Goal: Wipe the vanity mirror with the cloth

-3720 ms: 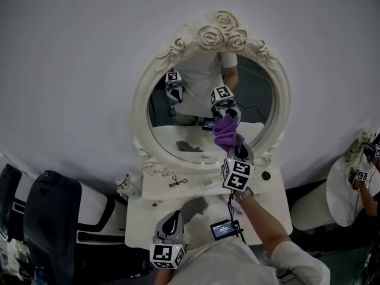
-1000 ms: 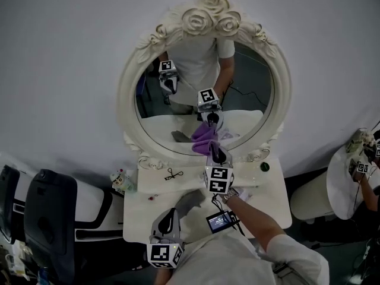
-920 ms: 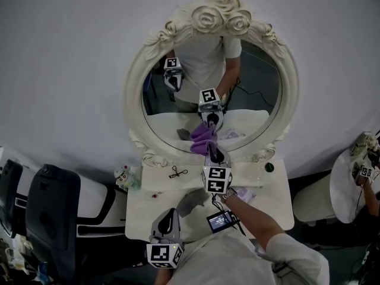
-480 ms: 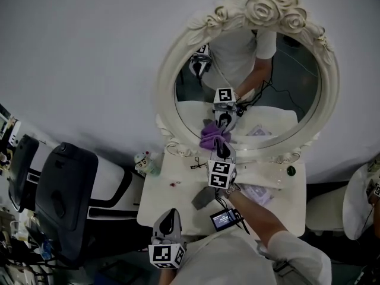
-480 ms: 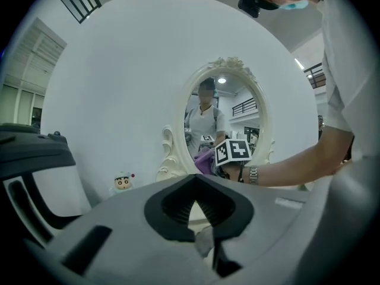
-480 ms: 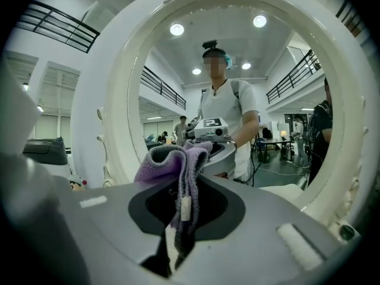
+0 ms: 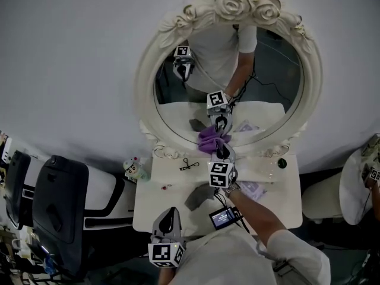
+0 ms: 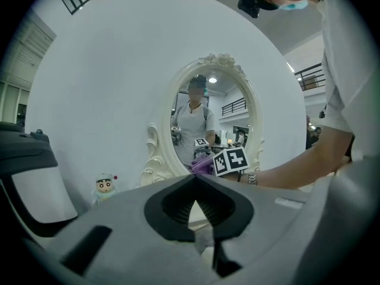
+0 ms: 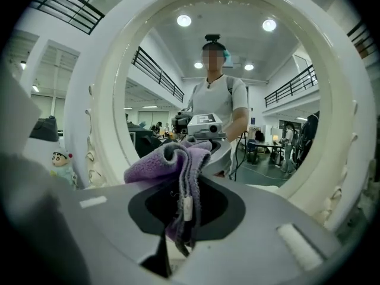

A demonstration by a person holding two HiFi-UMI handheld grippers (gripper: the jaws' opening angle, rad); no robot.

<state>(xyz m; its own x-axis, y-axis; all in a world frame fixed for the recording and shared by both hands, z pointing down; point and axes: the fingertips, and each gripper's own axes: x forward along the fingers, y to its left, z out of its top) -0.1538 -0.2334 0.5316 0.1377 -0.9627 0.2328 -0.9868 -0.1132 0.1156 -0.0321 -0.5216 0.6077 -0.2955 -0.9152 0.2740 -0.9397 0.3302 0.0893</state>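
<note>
Right hand-held gripper (image 7: 221, 152) at centre of the head view, forearm stretched forward over the white worktop (image 7: 172, 203). Its jaws are clamped on a bunched purple cloth (image 7: 210, 142) of soft, fleecy pile, and the cloth is pressed to the lower edge of the glass of the oval mirror (image 7: 273, 70), just above its carved cream frame with rose mouldings on top. Left hand-held gripper (image 7: 168, 216) low at bottom centre, close to the body, jaws brought together with nothing between them; a small figurine (image 7: 135, 170) stands at the worktop's far left corner, beside the frame.
</note>
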